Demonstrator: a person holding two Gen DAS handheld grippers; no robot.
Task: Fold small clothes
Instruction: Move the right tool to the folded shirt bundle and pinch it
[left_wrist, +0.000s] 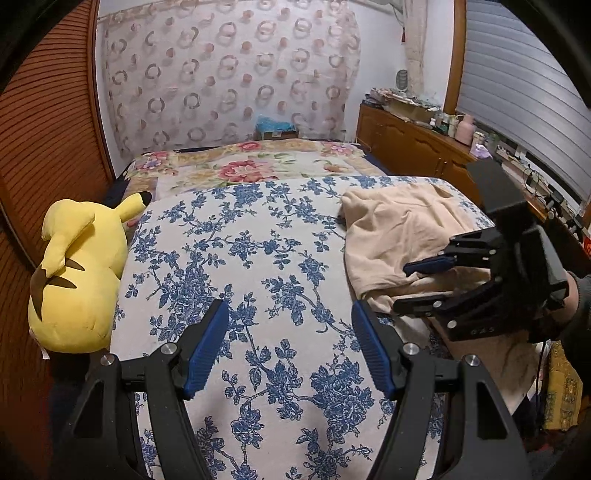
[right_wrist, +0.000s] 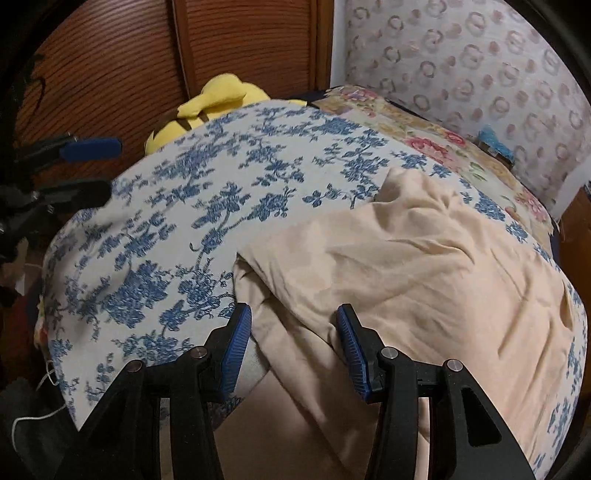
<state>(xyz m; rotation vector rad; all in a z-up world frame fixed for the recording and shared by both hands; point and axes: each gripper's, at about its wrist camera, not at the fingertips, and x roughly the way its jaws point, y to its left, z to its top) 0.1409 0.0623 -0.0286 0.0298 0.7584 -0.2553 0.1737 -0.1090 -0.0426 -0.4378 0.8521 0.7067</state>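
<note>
A crumpled beige garment (left_wrist: 399, 236) lies on the right side of a blue-flowered white cover (left_wrist: 258, 258), partly hanging over its near edge. In the right wrist view the garment (right_wrist: 406, 266) fills the middle and right. My right gripper (right_wrist: 293, 325) is open, its blue pads on either side of the garment's near left edge, not closed on it. It also shows in the left wrist view (left_wrist: 404, 286), low over the garment's near edge. My left gripper (left_wrist: 290, 325) is open and empty above the bare cover, left of the garment; it appears at the left in the right wrist view (right_wrist: 101, 168).
A yellow plush toy (left_wrist: 79, 273) lies at the cover's left edge by a wooden slatted door (left_wrist: 44, 129). A floral bedspread (left_wrist: 251, 166) lies beyond. A wooden cabinet (left_wrist: 417, 147) with clutter runs along the right wall.
</note>
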